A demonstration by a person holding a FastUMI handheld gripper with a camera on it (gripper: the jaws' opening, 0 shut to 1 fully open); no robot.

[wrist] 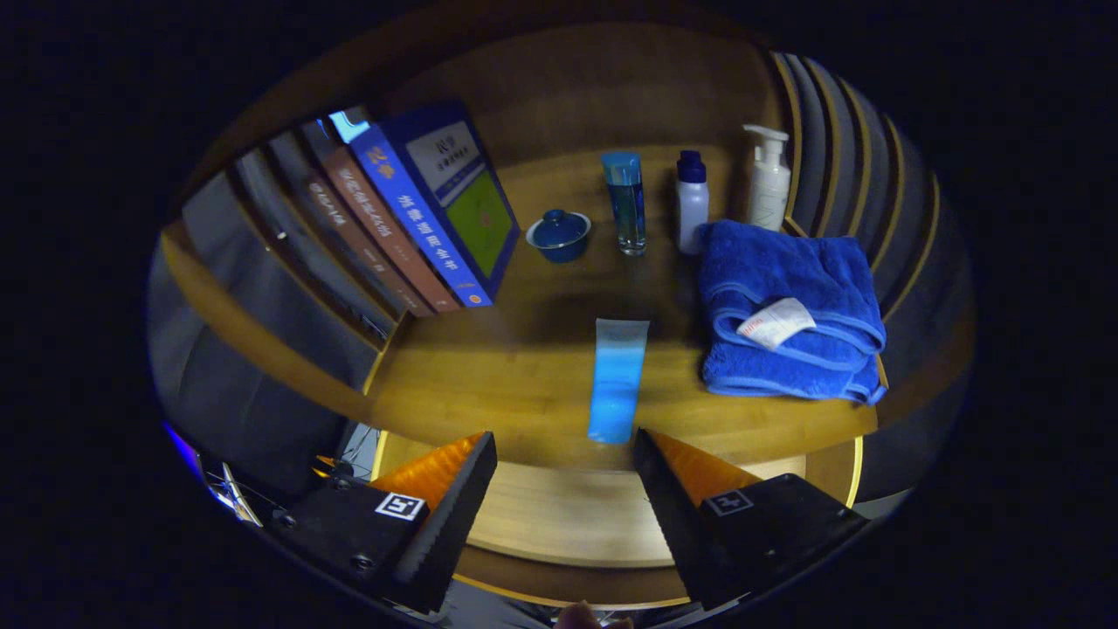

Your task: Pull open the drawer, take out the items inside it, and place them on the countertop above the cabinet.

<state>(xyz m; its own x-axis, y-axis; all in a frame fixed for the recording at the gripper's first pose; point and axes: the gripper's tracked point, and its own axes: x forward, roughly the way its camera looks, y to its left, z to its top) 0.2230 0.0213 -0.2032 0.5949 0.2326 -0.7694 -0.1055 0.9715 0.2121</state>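
The gripper [563, 459] is spread wide, gripping nothing. Just ahead, a light-blue squeeze tube [617, 380] lies on the wooden countertop [489, 376], a folded blue towel [786, 310] to its right.

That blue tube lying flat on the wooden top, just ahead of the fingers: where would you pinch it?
Judging by its pose, across the near end of the blue tube, coming from above. It lies flat and lengthwise on the countertop, its flat faces up and down, so only its narrow side edges offer opposing surfaces. The gripper hangs open, wider than the tube.
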